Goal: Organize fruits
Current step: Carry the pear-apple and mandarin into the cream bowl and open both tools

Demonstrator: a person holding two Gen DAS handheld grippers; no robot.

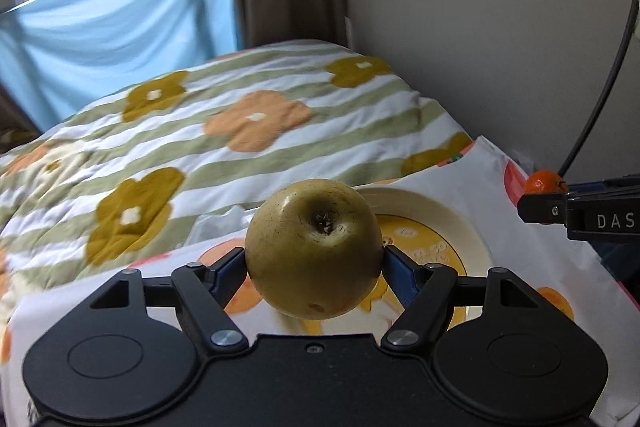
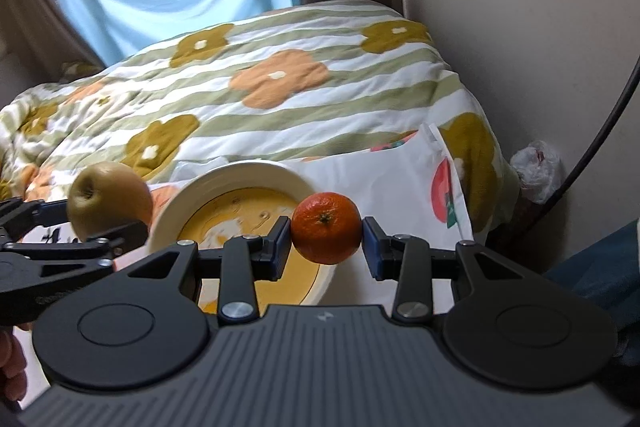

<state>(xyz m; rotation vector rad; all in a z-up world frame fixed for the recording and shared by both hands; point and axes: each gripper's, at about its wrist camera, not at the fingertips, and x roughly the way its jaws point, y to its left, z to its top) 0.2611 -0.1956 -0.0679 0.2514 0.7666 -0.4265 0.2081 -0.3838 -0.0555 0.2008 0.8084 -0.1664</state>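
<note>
**Both grippers carry fruit above the plate**

The left gripper (image 1: pixel 313 263) is clamped on a yellow-green apple (image 1: pixel 313 247), its blue pads pressing the fruit's two sides with the jaws about half spread, because the apple is broad. The blossom end faces the camera, so the grip runs across the widest part, which looks like a secure hold for a round, smooth fruit. The right gripper (image 2: pixel 327 239) is closed on a small mandarin (image 2: pixel 326 227), its jaws much narrower, the pads squeezing left and right of the fruit and the stem scar turned toward the lens.

Both fruits hang in the air, clear of any surface, above or just beside a cream plate (image 2: pixel 256 169) with a yellow centre. The plate sits on a white printed plastic bag (image 1: pixel 492 167) spread over the flowered, striped quilt (image 1: pixel 248 119). The plate holds no fruit as far as can be seen, so it is probably where both are meant to go.

Both grippers slope downward toward the plate, side by side; the left one appears at the left edge of the right wrist view, close by and at a similar height. Some fingers (image 2: pixel 12 367) of the person show at that view's lower left edge. Behind the bed are a blue cloth (image 1: pixel 120 11), a curtain and a window.
</note>
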